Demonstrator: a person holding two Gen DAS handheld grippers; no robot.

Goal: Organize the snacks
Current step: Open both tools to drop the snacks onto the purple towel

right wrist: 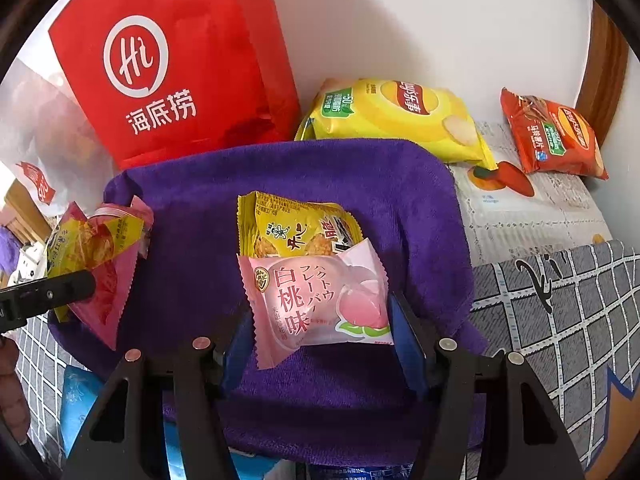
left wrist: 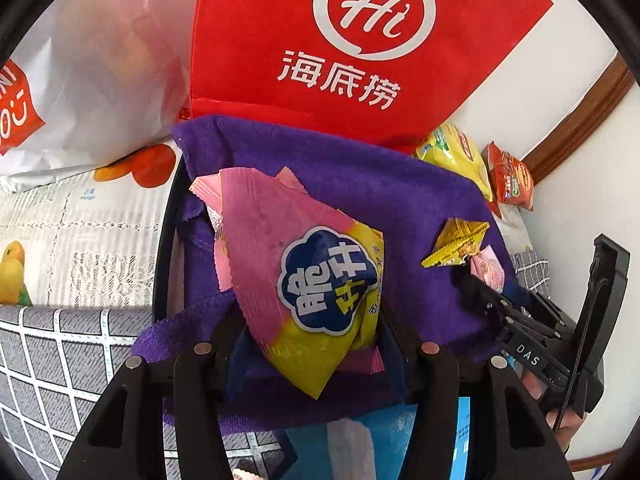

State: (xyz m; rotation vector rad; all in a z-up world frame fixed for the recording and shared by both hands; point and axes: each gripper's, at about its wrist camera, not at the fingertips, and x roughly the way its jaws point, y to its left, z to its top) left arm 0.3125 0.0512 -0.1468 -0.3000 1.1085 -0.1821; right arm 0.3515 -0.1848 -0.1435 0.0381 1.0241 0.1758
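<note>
Jaws on both grippers are pinching packets: left gripper [left wrist: 308,344] clamps the pink-and-yellow snack packet [left wrist: 304,276] at its lower end, long axis running up and away from the fingers; right gripper [right wrist: 320,336] clamps the pink peach-flavour packet [right wrist: 316,308] by its two side edges, long axis across the jaws. Both packets sit low over the purple towel [right wrist: 304,172]. Just beyond the peach packet, touching its top edge, a yellow rice-cracker packet [right wrist: 292,224] lies flat on the towel, nearer the right hand. Further back: yellow chip bag [right wrist: 400,120] and orange chip bag [right wrist: 552,136] on the tablecloth, red tote bag [right wrist: 172,64] against the wall. My read: drop-off spot is the towel directly below each jaw, so release needs little travel.
</note>
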